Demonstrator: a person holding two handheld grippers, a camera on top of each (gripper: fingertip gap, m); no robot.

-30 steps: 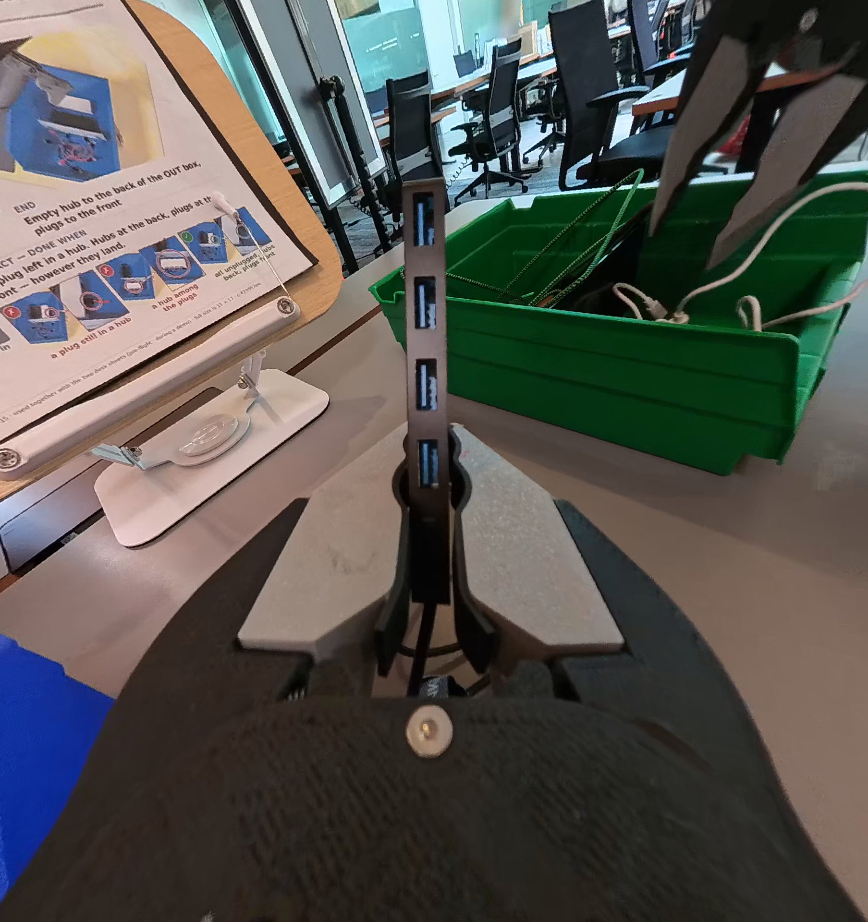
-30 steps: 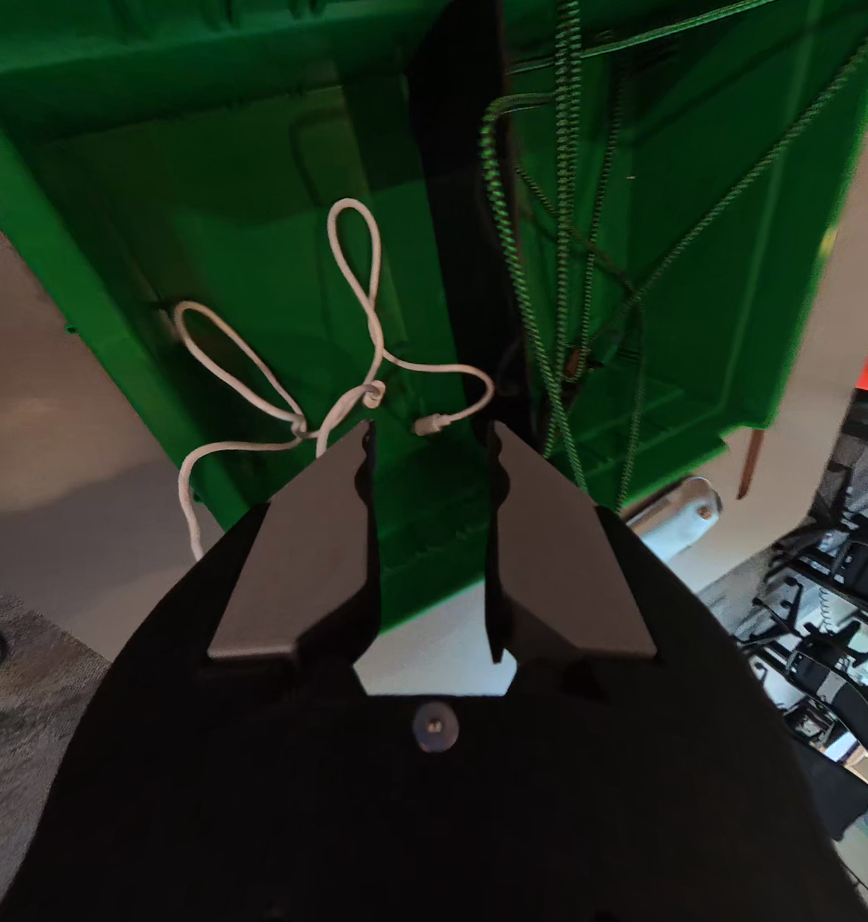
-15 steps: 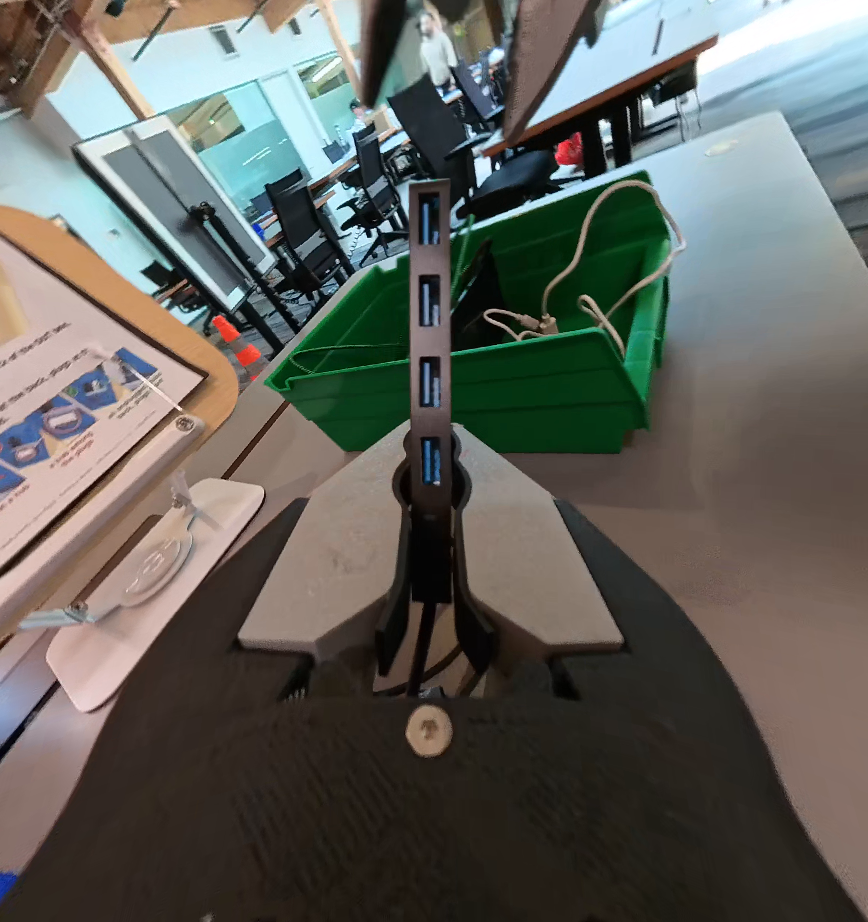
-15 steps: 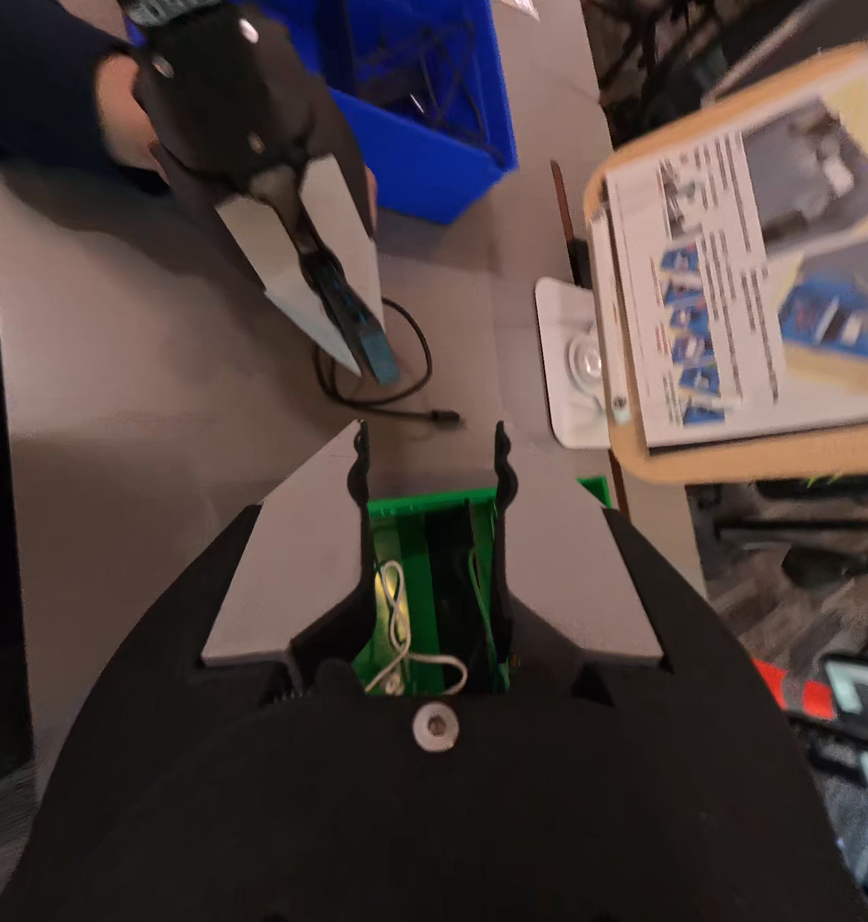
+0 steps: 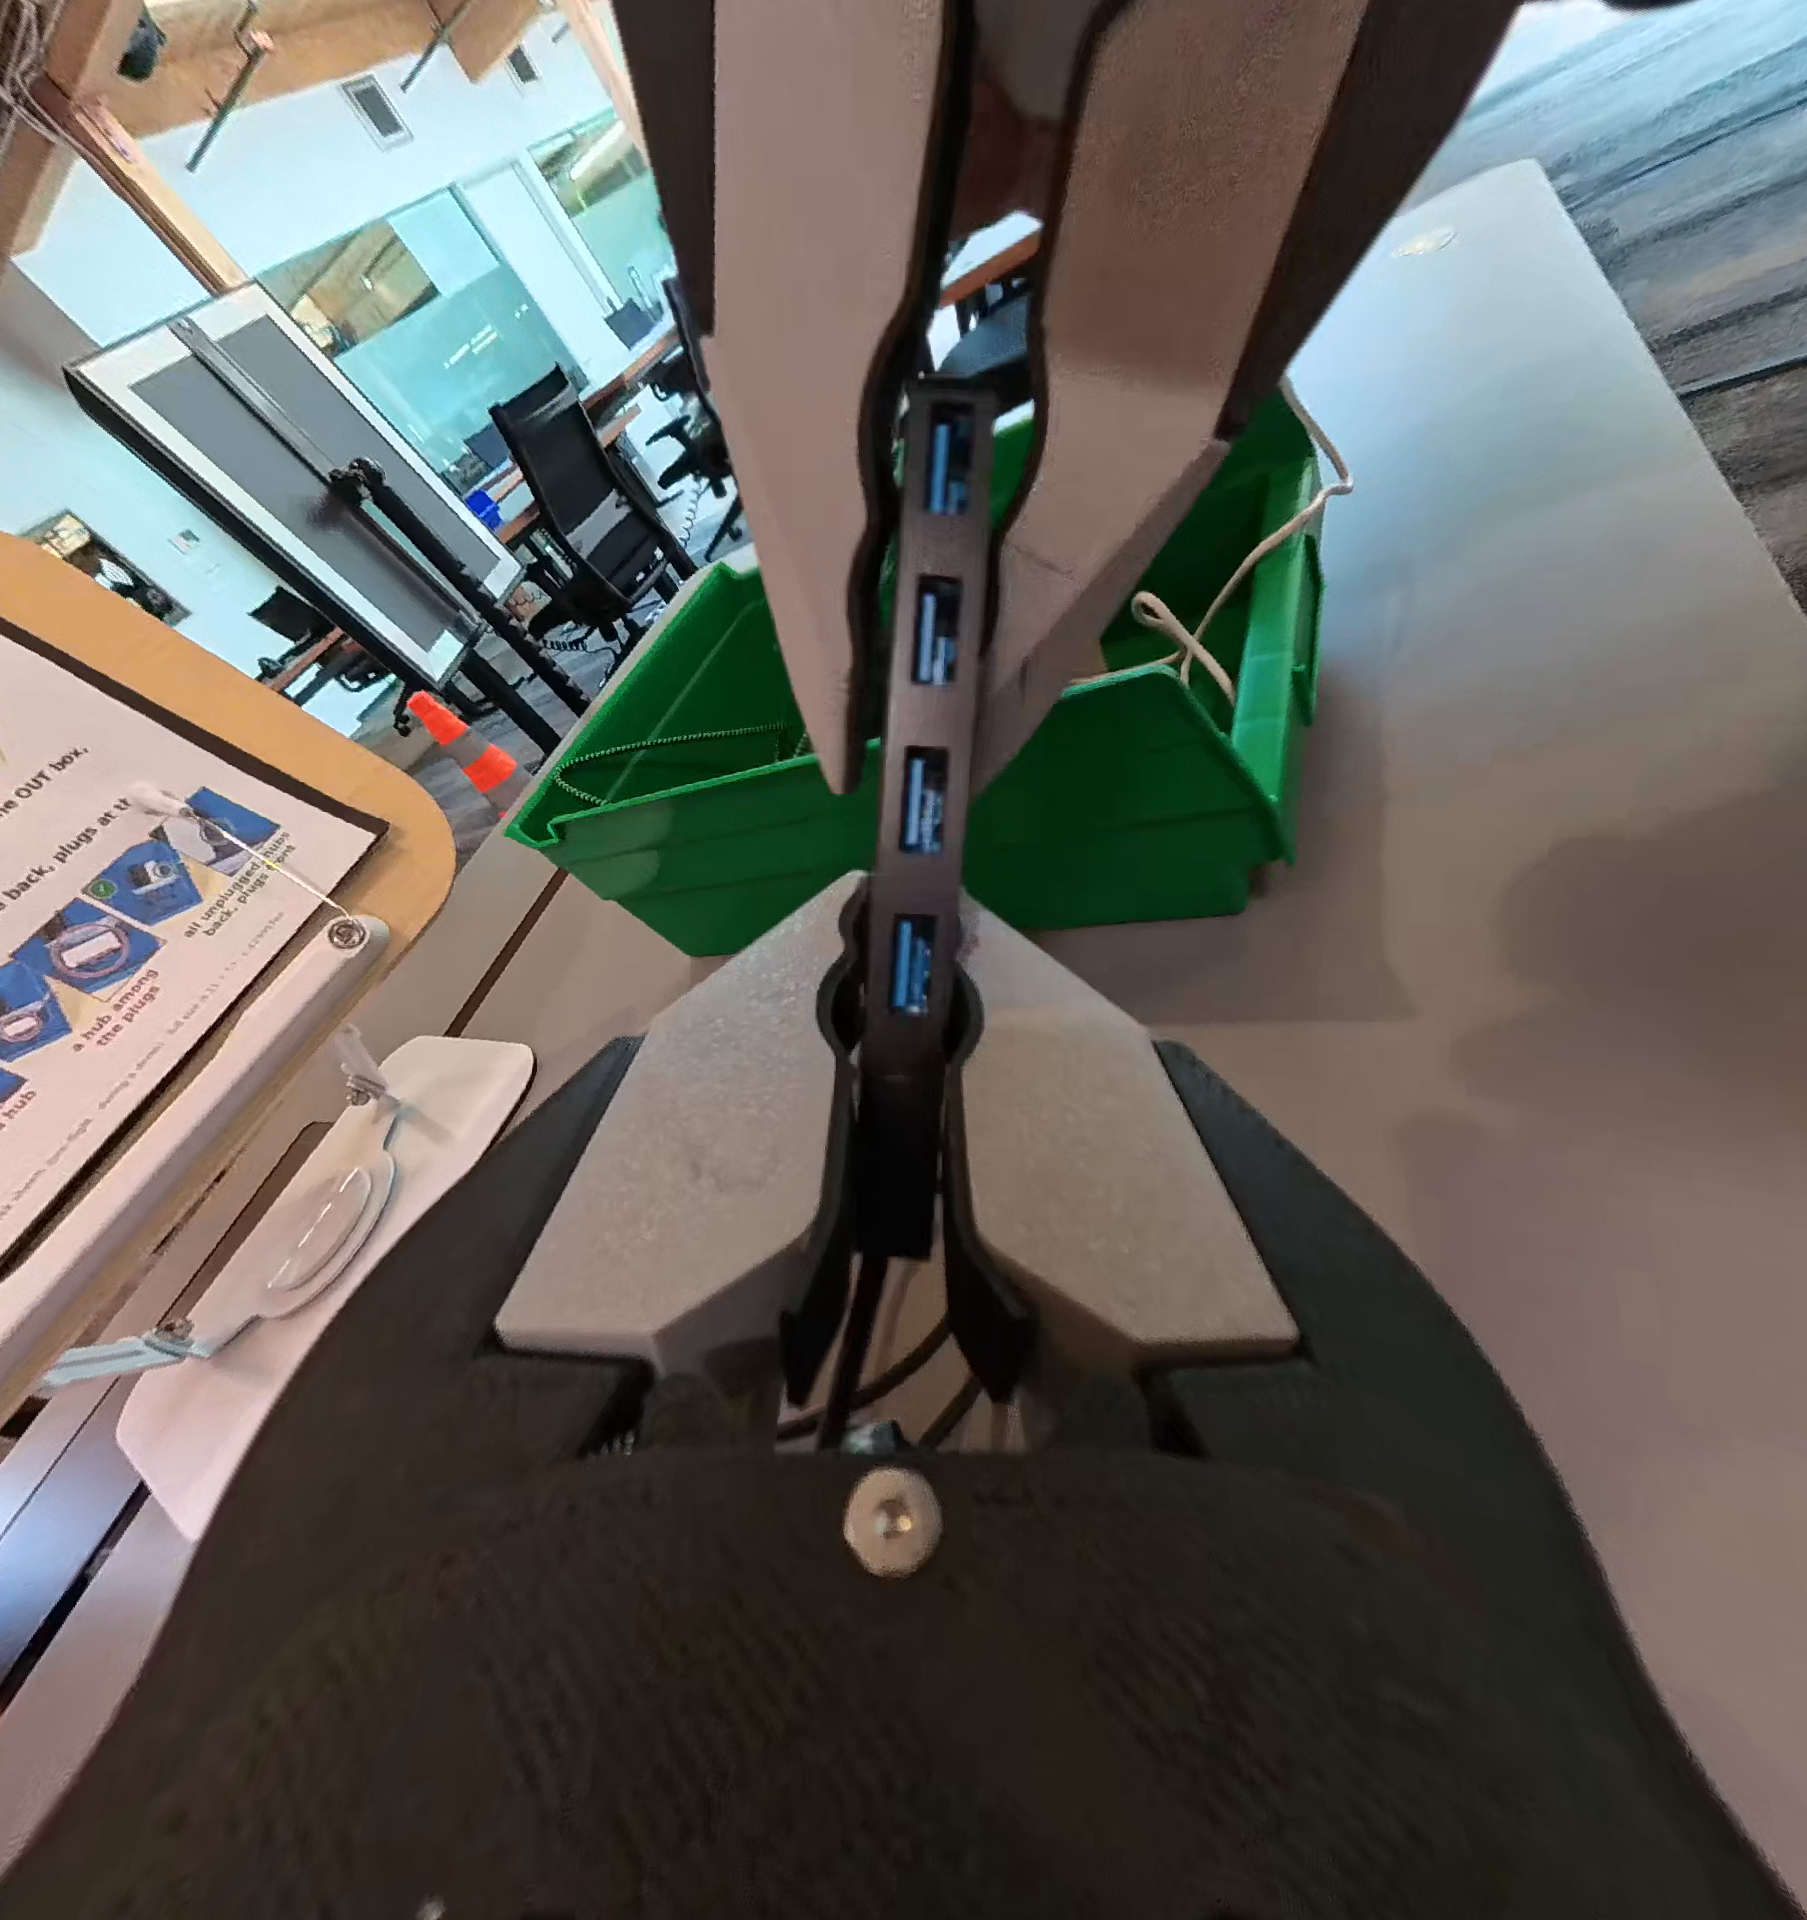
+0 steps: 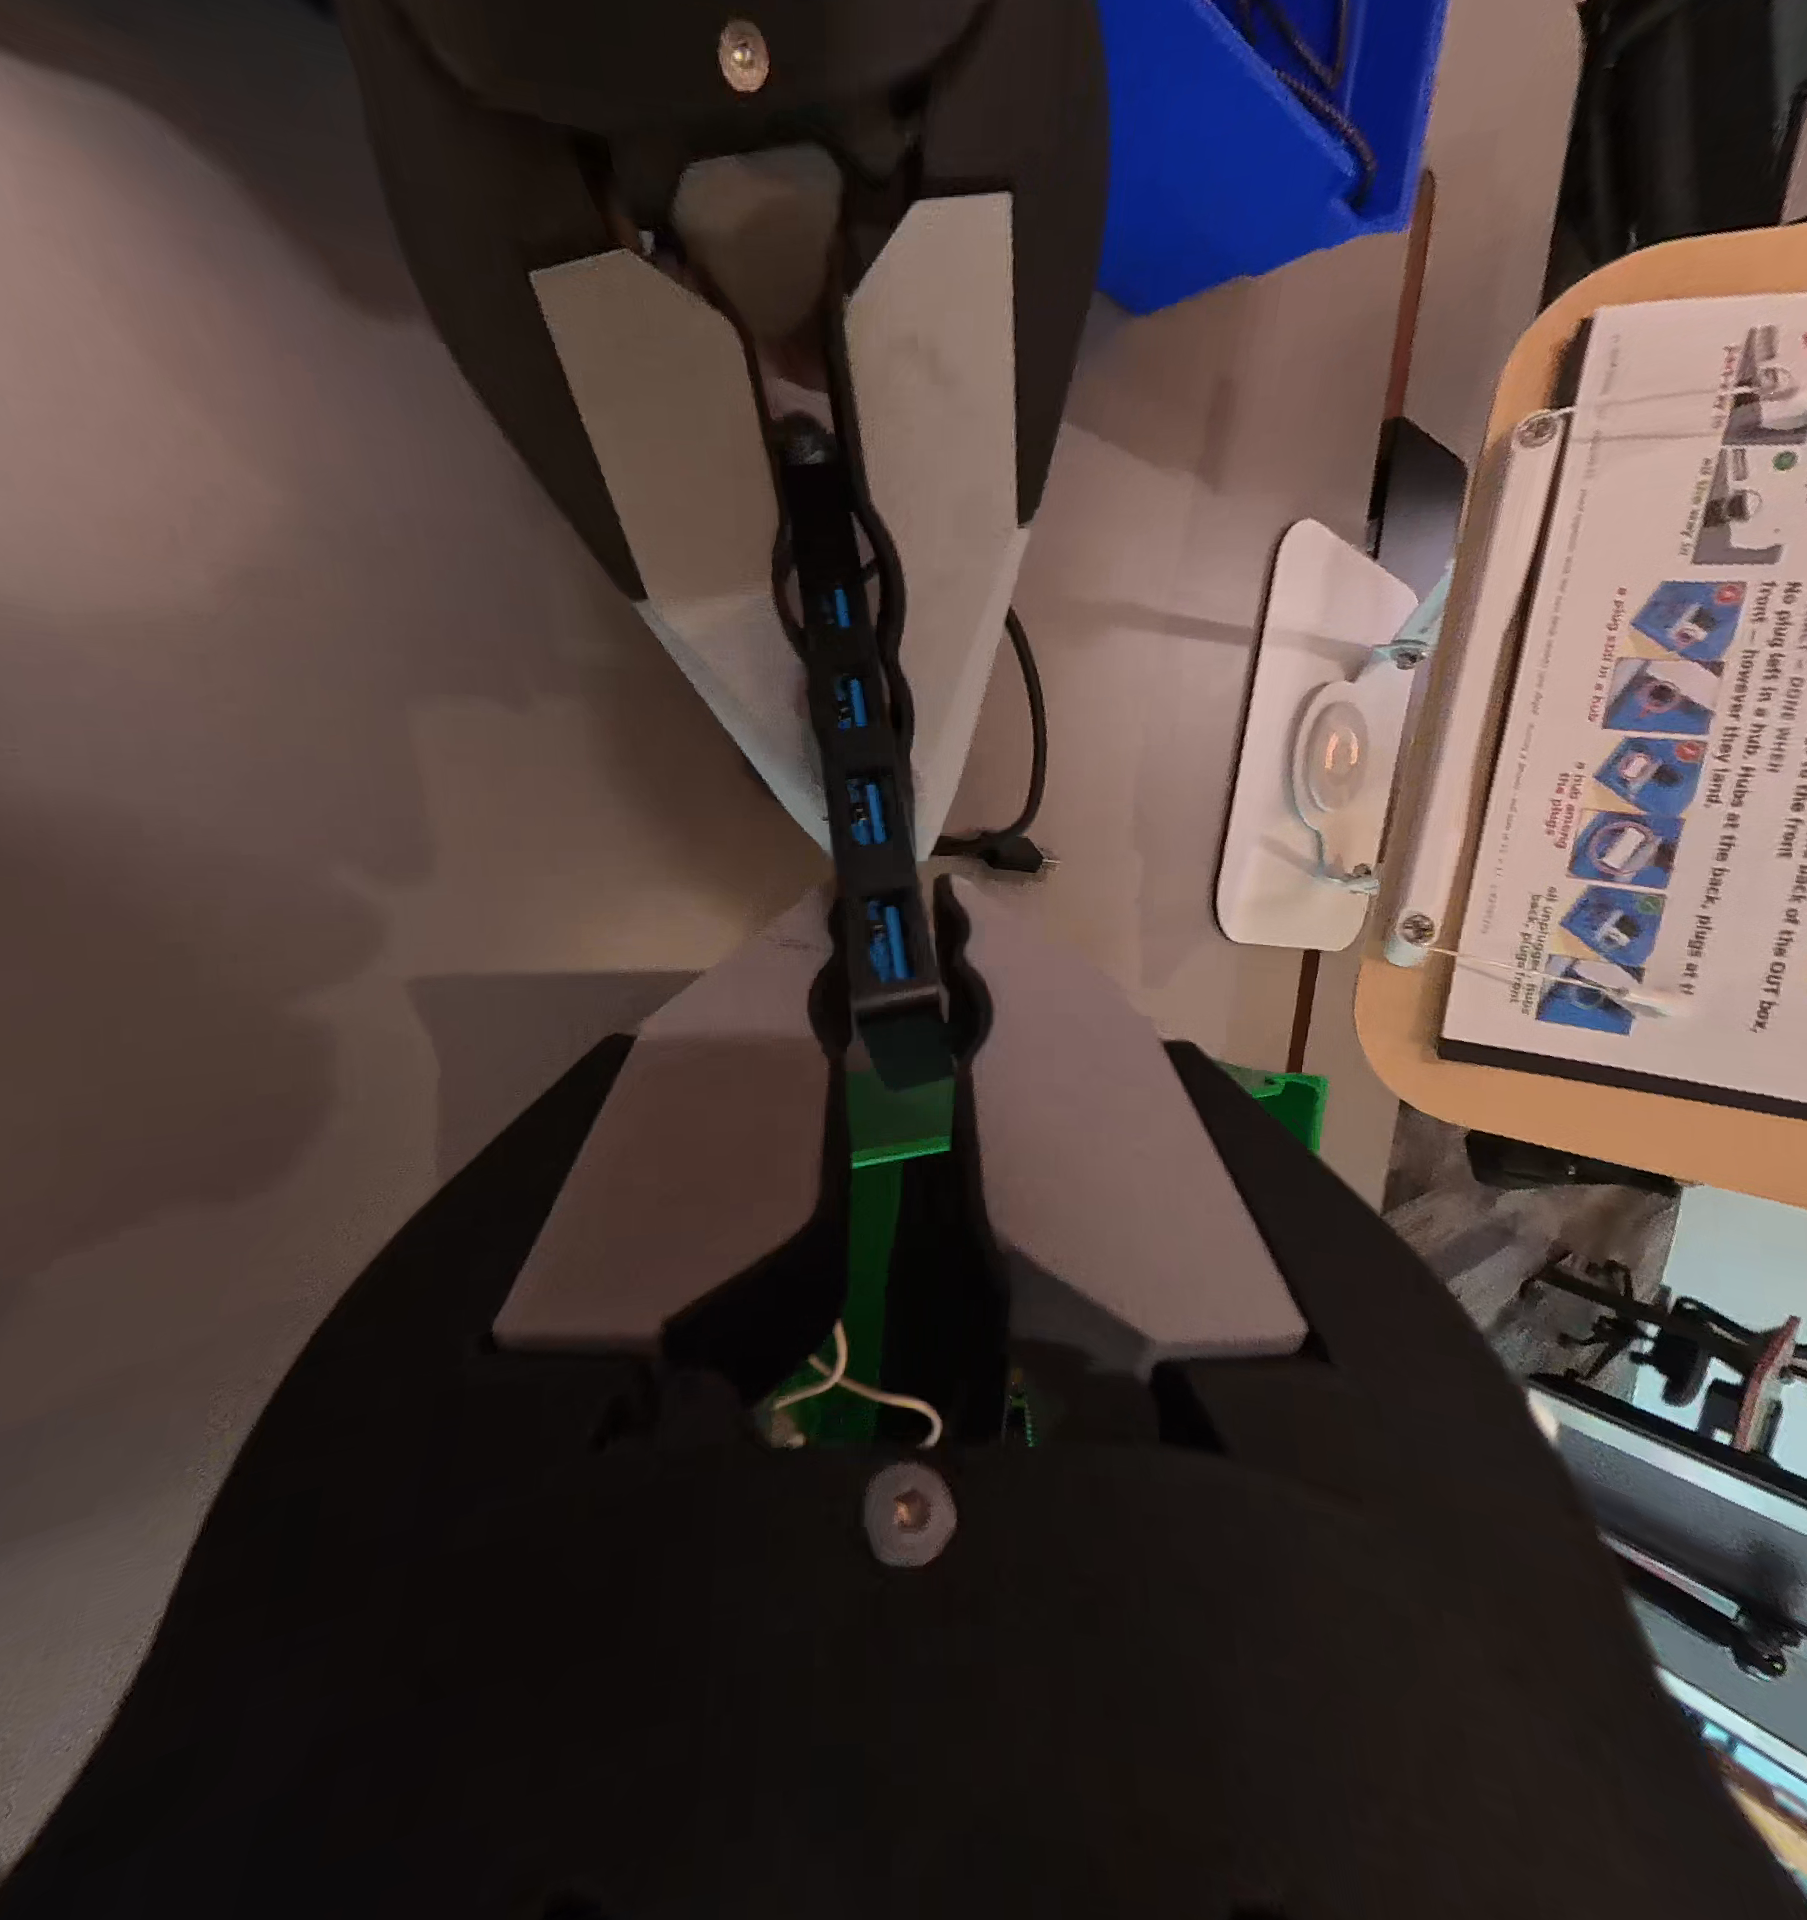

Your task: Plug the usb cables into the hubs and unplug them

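The left hand-held gripper (image 5: 904,997) pinches the hub (image 5: 925,717) upright above the counter (image 5: 1501,935); the right hand-held gripper (image 6: 888,971) straddles its far end, spread – closing off-centre could twist the hub loose, all 4 ports empty.

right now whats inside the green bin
A white cable loops over the green bin's far end; a green braided cord lies inside. The right claw and the hub cover its middle.

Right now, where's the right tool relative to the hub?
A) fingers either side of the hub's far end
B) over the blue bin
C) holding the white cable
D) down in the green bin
A: the right tool has a finger on each side of the free end of the hub, whose other end sits in the left tool.
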